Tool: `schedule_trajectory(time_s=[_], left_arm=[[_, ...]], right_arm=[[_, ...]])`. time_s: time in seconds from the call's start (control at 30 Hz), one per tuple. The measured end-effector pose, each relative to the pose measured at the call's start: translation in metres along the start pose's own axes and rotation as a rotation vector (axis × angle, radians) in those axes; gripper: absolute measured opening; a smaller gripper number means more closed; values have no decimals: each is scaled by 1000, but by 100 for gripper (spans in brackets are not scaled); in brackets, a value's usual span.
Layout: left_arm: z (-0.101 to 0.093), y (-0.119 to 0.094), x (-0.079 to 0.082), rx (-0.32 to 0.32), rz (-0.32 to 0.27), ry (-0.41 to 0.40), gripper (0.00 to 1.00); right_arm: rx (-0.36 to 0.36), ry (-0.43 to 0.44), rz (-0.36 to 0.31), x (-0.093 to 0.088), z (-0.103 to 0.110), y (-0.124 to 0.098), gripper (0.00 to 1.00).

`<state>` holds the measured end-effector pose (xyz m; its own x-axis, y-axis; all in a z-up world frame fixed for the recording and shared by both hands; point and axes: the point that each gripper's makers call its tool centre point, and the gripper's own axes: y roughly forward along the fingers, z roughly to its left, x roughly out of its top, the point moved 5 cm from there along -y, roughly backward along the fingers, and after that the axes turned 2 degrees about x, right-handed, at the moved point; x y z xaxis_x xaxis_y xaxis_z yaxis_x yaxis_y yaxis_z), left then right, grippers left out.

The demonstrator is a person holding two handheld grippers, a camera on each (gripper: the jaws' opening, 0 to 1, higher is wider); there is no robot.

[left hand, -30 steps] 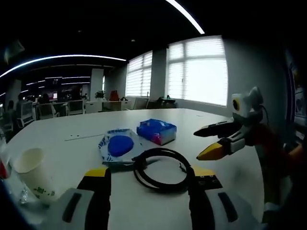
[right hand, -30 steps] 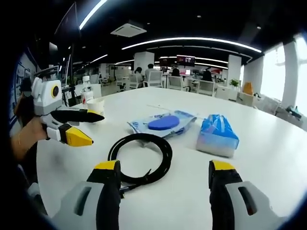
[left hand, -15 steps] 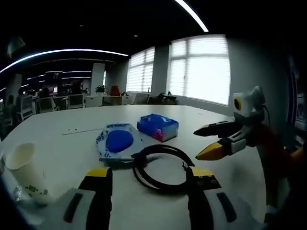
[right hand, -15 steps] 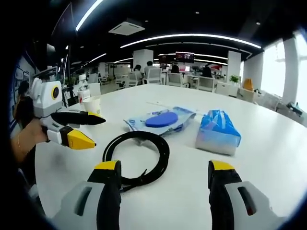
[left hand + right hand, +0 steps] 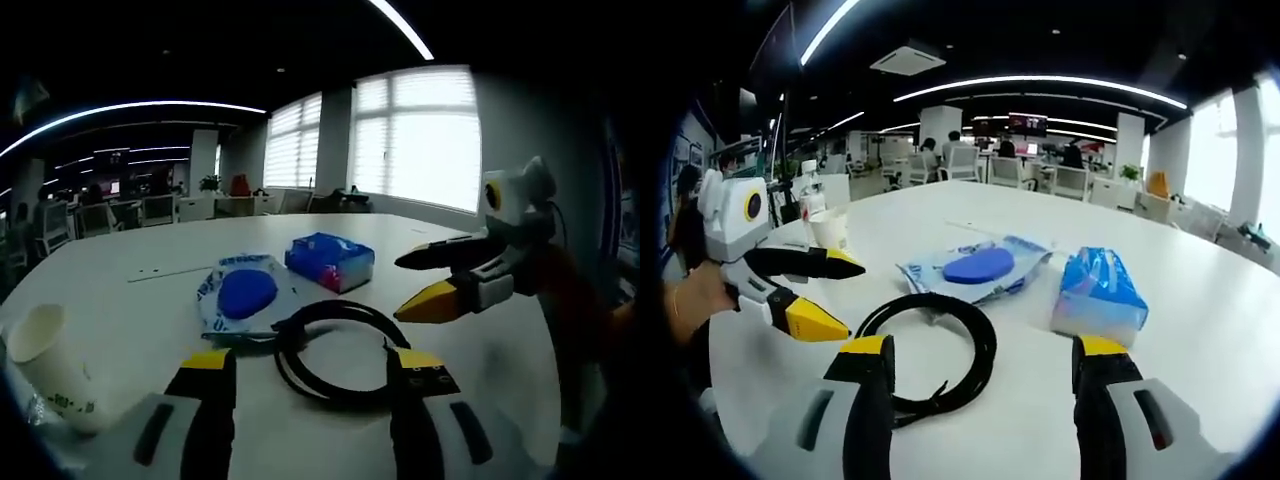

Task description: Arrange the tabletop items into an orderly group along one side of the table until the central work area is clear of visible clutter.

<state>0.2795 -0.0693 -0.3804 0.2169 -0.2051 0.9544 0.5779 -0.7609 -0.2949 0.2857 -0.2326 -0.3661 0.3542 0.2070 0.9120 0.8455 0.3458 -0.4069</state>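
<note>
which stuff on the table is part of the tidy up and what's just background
For the job:
- black cable coil
- blue tissue pack
- white and blue packet
- paper cup
- clear bottle beside the cup, probably
- left hand-held gripper, right hand-held gripper, both open

Background:
- office chairs and desks
- windows

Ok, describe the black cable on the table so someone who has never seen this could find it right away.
On the big white table, look just ahead of the right gripper. The black cable lies there wound into a round loop, nearer than the flat packet with the blue oval and the blue tissue pack. It is the only dark ring.
</note>
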Motion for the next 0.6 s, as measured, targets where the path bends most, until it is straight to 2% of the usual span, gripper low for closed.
schedule_trajectory(time_s=[0.27,0.33,0.4,0.6], left_arm=[[0,4,1,5,21,-3,58],[1,7,-1,9,48,15,58],[0,9,0,9,51,19,57],[1,14,3,9,56,20,56]], right_arm=[[4,26,41,-12,-6,12,67],[3,43,38,-13,-7,16,64],[5,42,34,-13,-7,20,62],[6,22,25,-13,-6,27,63]])
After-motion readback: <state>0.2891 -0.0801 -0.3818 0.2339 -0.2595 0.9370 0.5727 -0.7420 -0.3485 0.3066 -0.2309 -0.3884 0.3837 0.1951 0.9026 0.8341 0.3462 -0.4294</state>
